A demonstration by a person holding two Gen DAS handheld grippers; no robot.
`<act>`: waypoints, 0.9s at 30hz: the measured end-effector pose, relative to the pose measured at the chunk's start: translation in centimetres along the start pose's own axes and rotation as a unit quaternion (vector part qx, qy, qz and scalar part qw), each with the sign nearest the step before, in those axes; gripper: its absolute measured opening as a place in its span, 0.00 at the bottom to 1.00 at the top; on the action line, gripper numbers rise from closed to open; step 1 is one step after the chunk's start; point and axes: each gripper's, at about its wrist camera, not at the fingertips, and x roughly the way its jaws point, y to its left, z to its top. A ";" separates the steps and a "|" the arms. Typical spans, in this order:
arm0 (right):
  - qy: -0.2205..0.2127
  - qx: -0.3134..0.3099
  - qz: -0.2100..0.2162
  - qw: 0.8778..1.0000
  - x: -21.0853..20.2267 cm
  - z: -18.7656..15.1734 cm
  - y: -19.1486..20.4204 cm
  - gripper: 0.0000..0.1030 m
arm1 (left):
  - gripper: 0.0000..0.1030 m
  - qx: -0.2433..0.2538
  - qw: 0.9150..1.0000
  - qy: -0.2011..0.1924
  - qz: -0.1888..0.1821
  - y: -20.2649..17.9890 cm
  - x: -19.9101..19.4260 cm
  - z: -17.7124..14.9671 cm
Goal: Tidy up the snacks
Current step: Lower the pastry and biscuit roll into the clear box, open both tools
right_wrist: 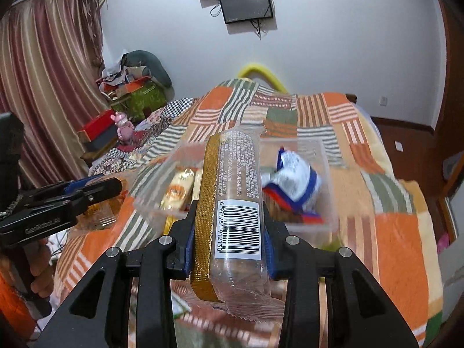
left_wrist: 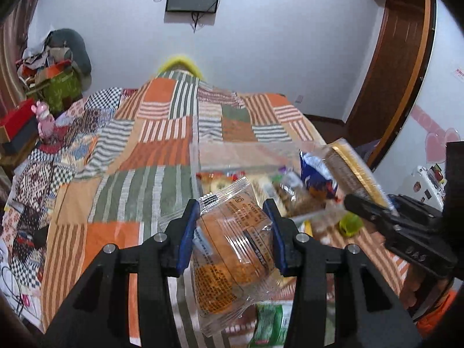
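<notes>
My left gripper [left_wrist: 232, 211] is shut on an orange cake in a clear printed wrapper [left_wrist: 232, 249], held above the bed. My right gripper [right_wrist: 229, 217] is shut on a long clear biscuit pack with a gold strip and a barcode [right_wrist: 235, 197]. In the left wrist view that same pack [left_wrist: 356, 171] sticks up at the right from the right gripper [left_wrist: 356, 203]. The left gripper [right_wrist: 95, 188] shows at the left of the right wrist view. Beyond both lies a clear plastic box [right_wrist: 324, 156] with several snacks, among them a blue and white bag [right_wrist: 293, 179].
A patchwork bedspread [left_wrist: 162, 145] in orange, green and stripes covers the bed. A green packet [left_wrist: 269, 324] and a lime-green item [left_wrist: 351, 223] lie on it near me. Boxes and a pink toy [right_wrist: 123, 127] sit at the left, by the curtain [right_wrist: 46, 92].
</notes>
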 end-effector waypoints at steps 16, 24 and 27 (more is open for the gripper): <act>0.031 -0.018 -0.013 0.999 6.5 2.7 0.3 0.32 | 0.43 0.013 1.000 0.015 -0.003 -0.8 6.2 2.9; 0.054 -0.014 -0.013 0.998 9.0 3.3 0.2 0.33 | 0.44 0.008 0.999 0.036 -0.010 -0.2 9.4 3.4; 0.060 -0.013 -0.019 0.998 9.5 3.1 0.0 0.34 | 0.44 0.006 0.999 0.048 -0.008 0.3 10.4 3.2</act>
